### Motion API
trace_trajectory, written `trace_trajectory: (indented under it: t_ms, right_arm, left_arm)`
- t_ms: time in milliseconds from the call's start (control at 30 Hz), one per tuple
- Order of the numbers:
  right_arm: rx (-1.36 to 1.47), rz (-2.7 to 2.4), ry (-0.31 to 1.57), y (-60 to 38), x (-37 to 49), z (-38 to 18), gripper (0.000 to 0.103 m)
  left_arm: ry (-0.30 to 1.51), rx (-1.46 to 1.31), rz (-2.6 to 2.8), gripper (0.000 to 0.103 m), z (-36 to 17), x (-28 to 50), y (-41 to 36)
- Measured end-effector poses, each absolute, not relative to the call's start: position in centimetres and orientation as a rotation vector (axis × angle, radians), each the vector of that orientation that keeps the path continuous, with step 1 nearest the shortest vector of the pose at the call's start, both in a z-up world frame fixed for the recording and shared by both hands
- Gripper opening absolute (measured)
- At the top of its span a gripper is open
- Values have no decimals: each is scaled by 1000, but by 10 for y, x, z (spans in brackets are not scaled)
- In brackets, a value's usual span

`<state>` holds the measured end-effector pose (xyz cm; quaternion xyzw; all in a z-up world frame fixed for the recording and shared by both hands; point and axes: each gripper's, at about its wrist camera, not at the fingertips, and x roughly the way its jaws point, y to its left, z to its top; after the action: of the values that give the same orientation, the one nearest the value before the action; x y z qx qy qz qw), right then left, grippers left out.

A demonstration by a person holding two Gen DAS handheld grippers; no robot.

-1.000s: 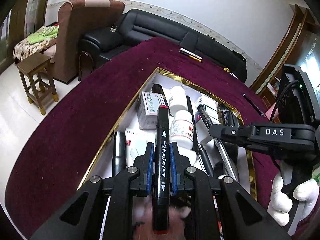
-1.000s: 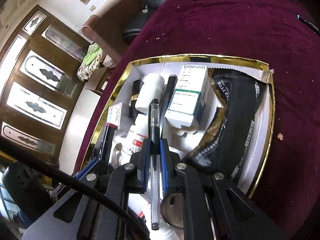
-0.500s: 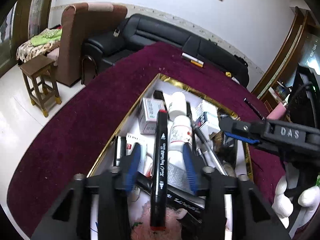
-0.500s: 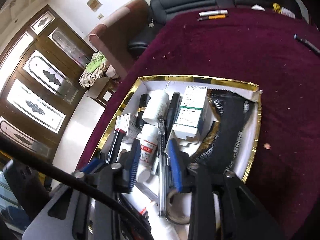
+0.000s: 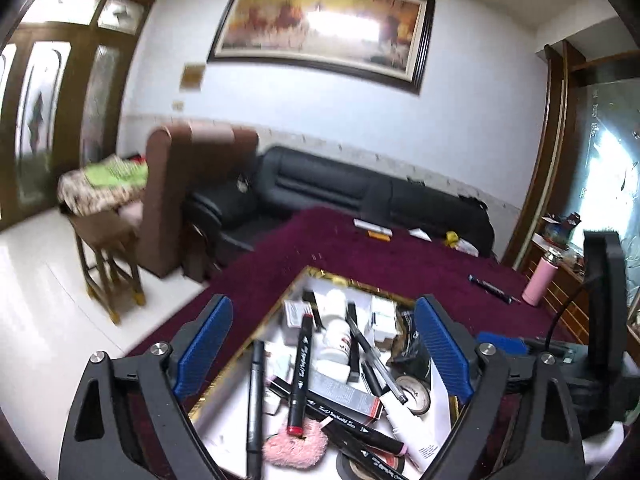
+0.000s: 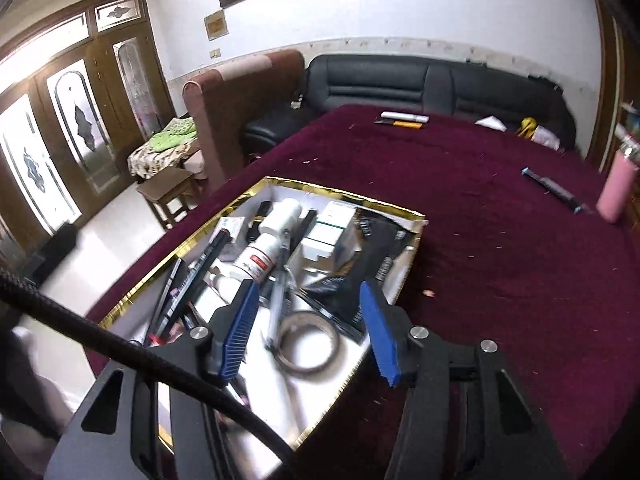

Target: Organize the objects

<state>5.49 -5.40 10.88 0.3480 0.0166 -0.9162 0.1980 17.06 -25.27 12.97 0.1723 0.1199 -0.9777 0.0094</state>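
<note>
The gold-rimmed white cardboard tray on the maroon velvet-covered worktop is taken as the landmark.

In the left wrist view, the left gripper is seen above the near end of the tray, its blue-padded fingers spread wide with nothing between them. Inside the tray, toward its left side, a slim black pen is laid lengthwise. Just right of it, a black art marker with a red end cap is resting on the pile, its red end touching a pink fluffy pompom at the tray's near end. A white pill bottle with a red-and-white label is seen at the tray's middle, and a clear-barrelled ballpoint pen is laid diagonally to its right.

In the right wrist view, the right gripper is held over the tray's near right corner, fingers likewise parted and empty. Between them a roll of brownish tape is seen lying flat, with the clear pen resting just left of it, its tip at the roll's edge. A black zippered pouch is filling the tray's right side.
</note>
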Motion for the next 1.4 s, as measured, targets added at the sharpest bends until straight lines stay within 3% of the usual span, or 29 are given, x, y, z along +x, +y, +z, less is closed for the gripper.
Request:
trace_trajectory:
  t_ms: [100, 200, 433, 767, 1400]
  right_arm:
    - [939, -2602, 65, -47, 63, 109, 53]
    - [902, -2635, 89, -40, 70, 108, 53]
    - [860, -2699, 166, -29, 84, 110, 58]
    - [878, -2711, 171, -21, 86, 105, 58]
    - [880, -2708, 222, -21, 89, 100, 60]
  left_arm:
    - [486, 567, -3097, 101, 135, 182, -255]
    - [706, 647, -3139, 101, 131, 180, -259]
    - [806, 712, -3124, 101, 124, 173, -249]
    - [608, 736, -3054, 101, 117, 185, -228]
    - [492, 879, -2908, 101, 96, 180, -232]
